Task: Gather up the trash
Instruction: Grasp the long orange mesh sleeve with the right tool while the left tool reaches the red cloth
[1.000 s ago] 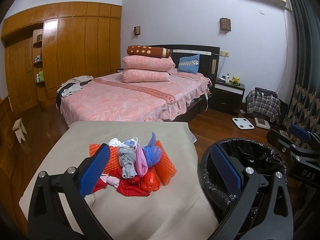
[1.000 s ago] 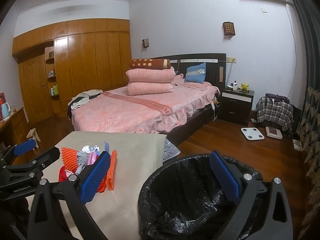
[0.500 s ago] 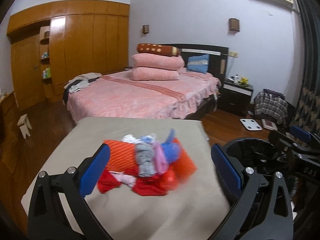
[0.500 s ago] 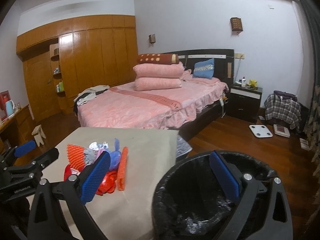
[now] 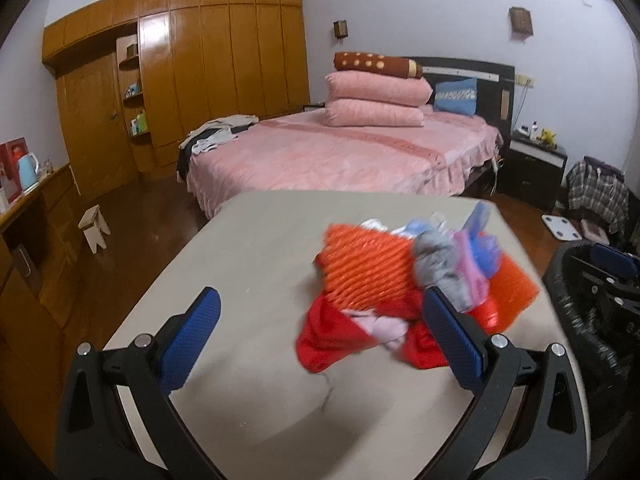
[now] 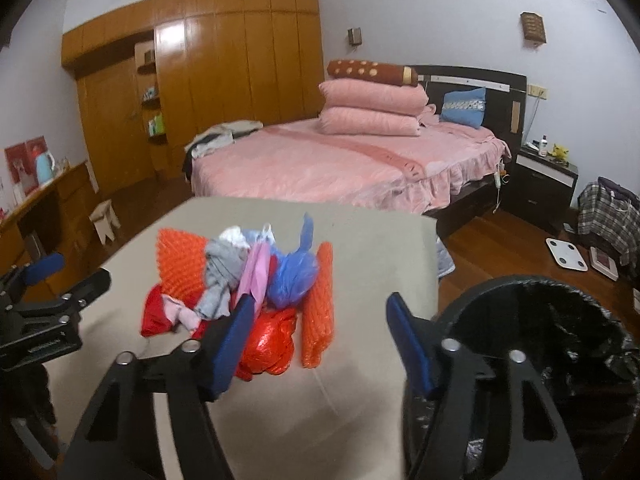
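Trash: we see a heap (image 6: 244, 280) of soft scraps near the middle of the bench (image 6: 360, 240): orange ribbed netting, a grey rag, a pink strip, a knotted blue bag, a shiny red bag and red cloth at the front.
Trash place: we find it lying on the bench top, toward the side nearest the bin; in the left view it is blurred (image 5: 404, 280).
Bin: we see a round bin (image 6: 560, 320) lined with a black bag, standing off the bench's right edge.
Left hand-held gripper: we see its jaws (image 5: 320, 340) spread wide above the bench, nothing between them; the heap sits ahead, partly behind the right blue pad.
Right hand-held gripper: we see its jaws (image 6: 320, 340) parted, having just been closing, with only bare bench between them; its left pad overlaps the red bag in the view, and we cannot tell whether it touches.
In the way: from the right view the other hand-held gripper stands at the heap's left.
Around: we see a pink bed (image 6: 340, 160) behind the bench, a wooden wardrobe (image 6: 220, 72), a small stool (image 5: 94, 226) and a white scale (image 6: 568, 254) on the floor.
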The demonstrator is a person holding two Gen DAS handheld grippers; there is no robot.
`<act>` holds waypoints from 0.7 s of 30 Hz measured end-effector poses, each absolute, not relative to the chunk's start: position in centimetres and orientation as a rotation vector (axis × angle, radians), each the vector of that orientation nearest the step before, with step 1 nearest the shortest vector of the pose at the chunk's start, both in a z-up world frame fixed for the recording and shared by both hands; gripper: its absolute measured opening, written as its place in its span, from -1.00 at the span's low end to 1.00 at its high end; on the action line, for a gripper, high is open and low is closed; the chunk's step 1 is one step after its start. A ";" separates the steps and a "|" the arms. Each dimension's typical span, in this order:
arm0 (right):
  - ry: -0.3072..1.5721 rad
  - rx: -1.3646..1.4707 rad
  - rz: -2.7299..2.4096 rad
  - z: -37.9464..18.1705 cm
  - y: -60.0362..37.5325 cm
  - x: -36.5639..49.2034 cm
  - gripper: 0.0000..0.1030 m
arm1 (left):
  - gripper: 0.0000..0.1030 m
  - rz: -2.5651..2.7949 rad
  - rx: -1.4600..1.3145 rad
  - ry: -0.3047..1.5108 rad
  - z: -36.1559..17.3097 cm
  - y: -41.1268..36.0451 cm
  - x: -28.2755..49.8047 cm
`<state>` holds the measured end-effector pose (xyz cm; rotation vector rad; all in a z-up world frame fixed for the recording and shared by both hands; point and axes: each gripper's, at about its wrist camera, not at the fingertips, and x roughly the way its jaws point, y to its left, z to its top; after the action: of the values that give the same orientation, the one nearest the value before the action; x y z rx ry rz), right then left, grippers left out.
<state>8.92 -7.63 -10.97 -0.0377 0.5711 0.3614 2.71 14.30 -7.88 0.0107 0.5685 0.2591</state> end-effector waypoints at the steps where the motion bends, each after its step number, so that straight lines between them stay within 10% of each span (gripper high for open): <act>1: 0.582 -0.044 0.352 -11.6 -7.3 9.4 0.19 | 0.90 0.257 0.010 0.578 -8.3 14.5 3.0; 14: 0.702 -0.084 0.332 -16.4 -5.7 14.0 -0.14 | 0.59 0.243 -0.015 0.664 -12.9 16.5 6.4; 21: 0.770 -0.099 0.365 -18.4 -4.2 14.9 -0.63 | 0.52 0.233 -0.050 0.704 -14.4 18.1 7.2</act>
<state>14.89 -4.21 -18.37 -0.0987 0.7696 0.3653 7.21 18.10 -14.44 -0.0496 0.7044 0.2326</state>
